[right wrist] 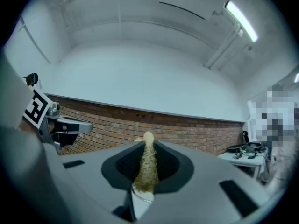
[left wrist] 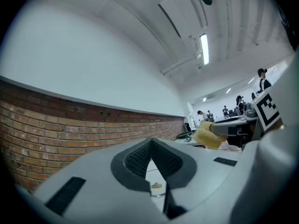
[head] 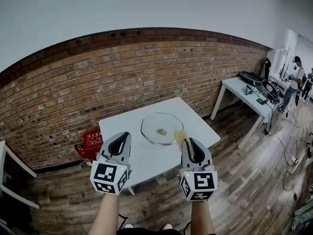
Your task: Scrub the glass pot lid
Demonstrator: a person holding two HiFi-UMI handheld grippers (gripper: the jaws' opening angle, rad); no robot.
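1. The glass pot lid point(head: 154, 126) lies flat near the middle of the white counter point(head: 146, 156), with its small knob point(head: 162, 131) pointing up.
2. The left gripper point(head: 124, 135) is held level over the near-left part of the counter, just left of the lid. In the left gripper view its jaws point(left wrist: 152, 143) are pressed together with nothing between them. The lid's knob point(left wrist: 156, 186) shows through the gap below them.
3. The right gripper point(head: 189, 143) is held level at the near-right side of the lid. Its jaws are clamped on a yellow sponge point(head: 182, 137).
4. In the right gripper view, the sponge point(right wrist: 147, 167) stands squeezed into a thin upright strip between the ribbed pads, and its tip pokes out past them.
5. In the head view, the sponge's front end lies over the lid's near-right rim. I cannot tell whether the two touch.
6. A red box point(head: 91, 142) sits on the wooden floor point(head: 234, 190) beside the counter's left edge, against the brick wall point(head: 98, 77).
7. A second counter point(head: 239, 88) well off to the right carries dark gear, and a person point(head: 295, 77) stands beyond it.
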